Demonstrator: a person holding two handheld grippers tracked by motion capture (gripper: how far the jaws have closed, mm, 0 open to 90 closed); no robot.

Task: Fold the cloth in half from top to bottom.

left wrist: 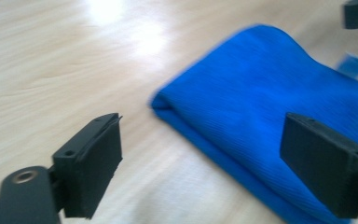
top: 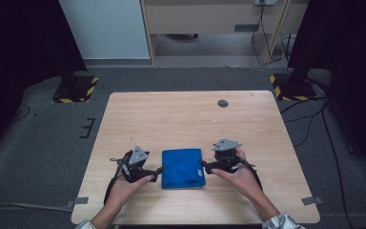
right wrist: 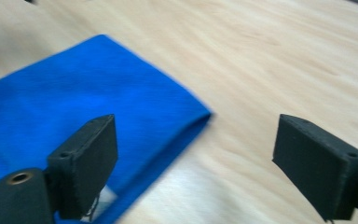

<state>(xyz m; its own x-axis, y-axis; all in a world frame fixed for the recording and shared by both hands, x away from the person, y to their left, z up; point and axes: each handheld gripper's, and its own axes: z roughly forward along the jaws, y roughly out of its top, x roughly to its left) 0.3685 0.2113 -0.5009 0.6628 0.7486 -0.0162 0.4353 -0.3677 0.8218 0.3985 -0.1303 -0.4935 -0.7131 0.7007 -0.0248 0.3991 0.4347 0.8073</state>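
Left gripper jaws wide apart, nothing between the pads; tips sit just beside the left edge of the blue cloth, near its front corner. In the left gripper view the folded edge of the cloth runs across between the two black jaws but the pads don't press on it; bare wood under the left jaw.

Right gripper jaws also wide apart, holding nothing; tips just beside the cloth's right edge. In the right gripper view the cloth lies behind the left jaw, its corner pointing into the gap, wood behind the right jaw. A small white tag sticks out at the cloth's front right.

Cloth folded into a flat, roughly square pad, lying on the front middle of the table, between both hands. Nothing blocks either gripper.

Table is light wood, with a dark round cable hole near the far right. Grey carpet floor around; two black stands on yellow-black striped bases at the far left and right, cables trailing on the right, pale cabinet behind.
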